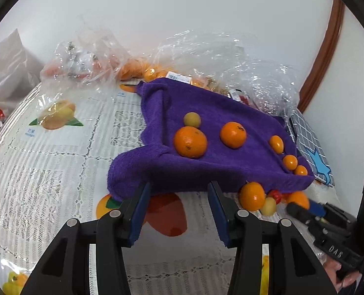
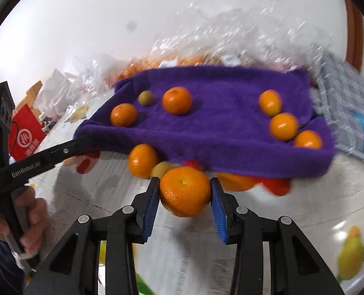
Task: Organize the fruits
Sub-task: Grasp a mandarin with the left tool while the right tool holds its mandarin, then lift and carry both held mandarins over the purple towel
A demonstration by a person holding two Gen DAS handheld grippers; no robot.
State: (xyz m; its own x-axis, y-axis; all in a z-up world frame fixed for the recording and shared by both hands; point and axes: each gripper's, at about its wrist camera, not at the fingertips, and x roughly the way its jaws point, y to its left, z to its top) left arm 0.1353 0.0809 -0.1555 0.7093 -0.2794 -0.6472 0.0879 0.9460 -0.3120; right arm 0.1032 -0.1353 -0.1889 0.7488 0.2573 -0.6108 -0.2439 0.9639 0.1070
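A purple towel (image 1: 206, 162) lies on the table with two oranges (image 1: 190, 141), a small yellow-green fruit (image 1: 192, 119) and three small orange fruits (image 1: 290, 162) on it. My left gripper (image 1: 179, 211) is open and empty just before the towel's near edge. My right gripper (image 2: 185, 191) is shut on an orange (image 2: 185, 190) in front of the towel (image 2: 219, 127). More fruit lies at the towel's near edge: an orange (image 2: 142, 159), a yellowish fruit (image 2: 160, 169) and red ones (image 2: 278, 186). The right gripper also shows in the left wrist view (image 1: 302, 209).
Clear plastic bags (image 1: 219, 56) with more oranges sit behind the towel by the white wall. A checked cloth (image 1: 310, 147) lies at the right. The lace tablecloth (image 1: 46, 172) has printed fruit pictures. A red box (image 2: 27, 135) stands at the far left.
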